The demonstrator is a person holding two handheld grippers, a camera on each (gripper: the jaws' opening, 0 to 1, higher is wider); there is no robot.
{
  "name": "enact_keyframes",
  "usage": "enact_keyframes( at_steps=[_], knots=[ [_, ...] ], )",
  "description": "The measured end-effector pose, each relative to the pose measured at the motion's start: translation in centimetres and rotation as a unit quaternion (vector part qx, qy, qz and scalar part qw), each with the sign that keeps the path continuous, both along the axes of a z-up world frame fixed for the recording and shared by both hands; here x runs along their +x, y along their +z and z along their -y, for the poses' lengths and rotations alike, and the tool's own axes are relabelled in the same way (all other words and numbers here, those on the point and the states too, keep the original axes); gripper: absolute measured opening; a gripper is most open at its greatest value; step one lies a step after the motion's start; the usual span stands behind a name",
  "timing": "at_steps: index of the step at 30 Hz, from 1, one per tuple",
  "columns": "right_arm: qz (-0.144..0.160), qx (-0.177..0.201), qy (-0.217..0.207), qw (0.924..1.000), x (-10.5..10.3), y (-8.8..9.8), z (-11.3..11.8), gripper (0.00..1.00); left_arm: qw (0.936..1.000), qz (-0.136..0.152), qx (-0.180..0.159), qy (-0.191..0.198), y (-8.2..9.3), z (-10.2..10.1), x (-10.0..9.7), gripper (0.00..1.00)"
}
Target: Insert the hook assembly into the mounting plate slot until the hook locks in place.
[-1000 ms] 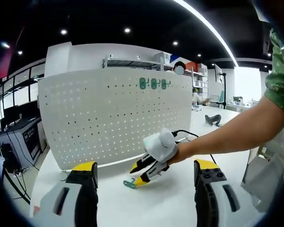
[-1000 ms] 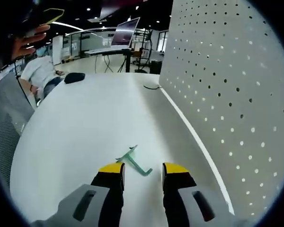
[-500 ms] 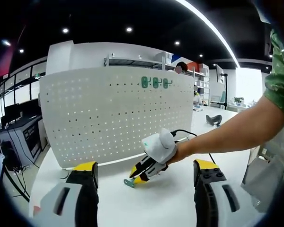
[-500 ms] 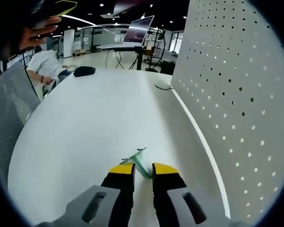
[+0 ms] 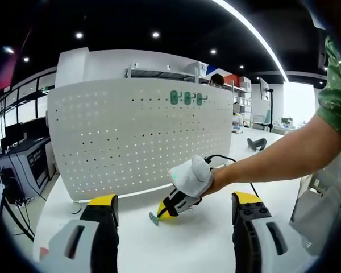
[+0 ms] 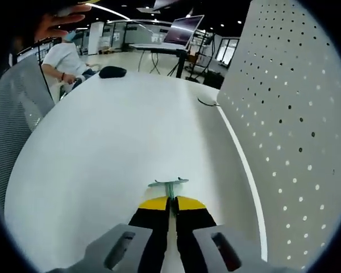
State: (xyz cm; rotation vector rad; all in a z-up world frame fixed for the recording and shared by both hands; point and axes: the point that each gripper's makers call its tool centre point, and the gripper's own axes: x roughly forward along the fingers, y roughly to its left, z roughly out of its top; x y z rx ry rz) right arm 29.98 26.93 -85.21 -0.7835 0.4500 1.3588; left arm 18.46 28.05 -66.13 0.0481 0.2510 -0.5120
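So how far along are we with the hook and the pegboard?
Done: the right gripper has its jaws shut on the green hook, low over the white table. In hand: the hook is gripped but not yet at the pegboard. Left: carry it up and push it in near the three green hooks already mounted. The left gripper waits open.

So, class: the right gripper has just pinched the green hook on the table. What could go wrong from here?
1. The right gripper pinches the thin green hook only by its stem, so it may twist or slip when lifted.
2. The holes in the pegboard are small, so a tilted hook could jam or miss.
3. The black cable lies behind the hand and could snag.
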Motion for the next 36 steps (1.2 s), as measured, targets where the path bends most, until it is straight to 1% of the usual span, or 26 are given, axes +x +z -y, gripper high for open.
enact_keyframes(
  at_steps=[6, 9, 12, 19, 27, 29, 32, 36],
  knots=[
    [-0.001, -0.006, 0.003, 1.0, -0.3, 0.0, 0.2, 0.02, 1.0, -0.001, 0.003, -0.001, -0.3, -0.1, 0.1, 0.84],
    [0.001, -0.005, 0.003, 1.0, -0.5, 0.4, 0.3, 0.02, 1.0, -0.002, 0.008, -0.001, -0.4, -0.2, 0.2, 0.83],
    [0.003, -0.003, 0.0, 1.0, -0.5, 0.8, 0.3, 0.02, 0.9999, 0.001, 0.013, -0.002, -0.4, -0.3, 0.3, 0.83],
    [0.003, -0.007, -0.005, 1.0, -0.7, 1.0, 0.5, 0.02, 0.9997, 0.007, 0.024, -0.005, -0.3, -0.3, 0.6, 0.82],
    [0.006, -0.011, -0.004, 0.9999, -1.0, 1.5, 0.7, 0.01, 0.9994, 0.002, 0.034, -0.004, -1.1, -0.5, 0.8, 0.81],
    [0.009, -0.012, -0.003, 0.9999, -1.2, 1.8, 0.7, 0.01, 0.9991, 0.001, 0.042, -0.005, -1.3, -0.6, 0.8, 0.8],
    [0.013, -0.013, -0.002, 0.9998, -1.3, 2.2, 0.8, 0.01, 0.999, 0.001, 0.044, -0.005, -1.4, -0.6, 0.9, 0.79],
    [0.018, -0.013, -0.005, 0.9997, -1.4, 3.0, 1.1, 0.01, 0.9987, 0.004, 0.05, -0.005, -1.4, -0.6, 1.1, 0.74]
  ],
)
